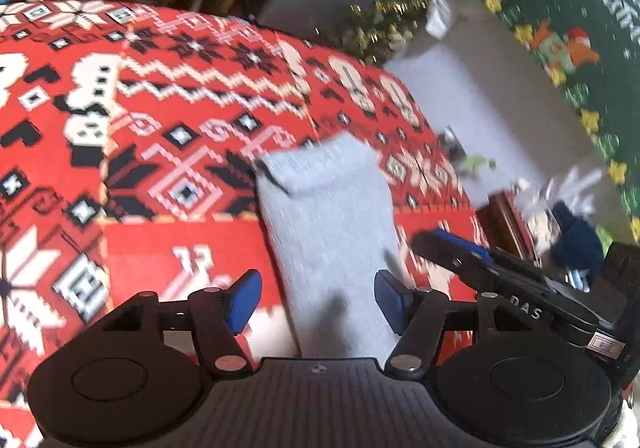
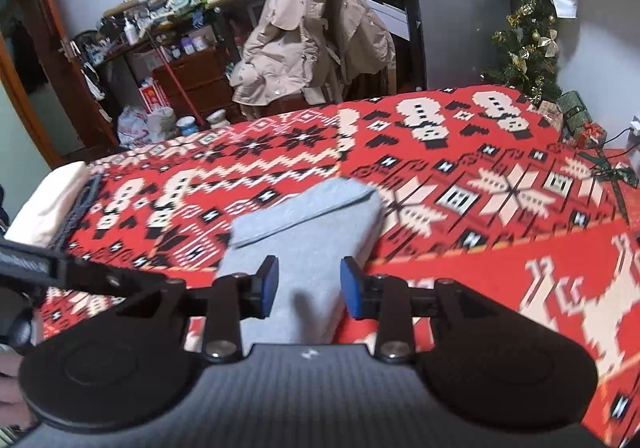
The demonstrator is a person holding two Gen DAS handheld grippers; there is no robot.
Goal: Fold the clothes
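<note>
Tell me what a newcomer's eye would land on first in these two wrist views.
First the loud red patterned blanket that fills both views, with a folded grey garment lying on it as the one plain patch. Both grippers are open over the garment's near end: the left gripper and the right gripper. Behind, a beige coat hangs in front of cluttered shelves.

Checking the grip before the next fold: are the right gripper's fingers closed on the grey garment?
No: the right gripper is open, its blue fingers apart on either side of the grey garment.
</note>
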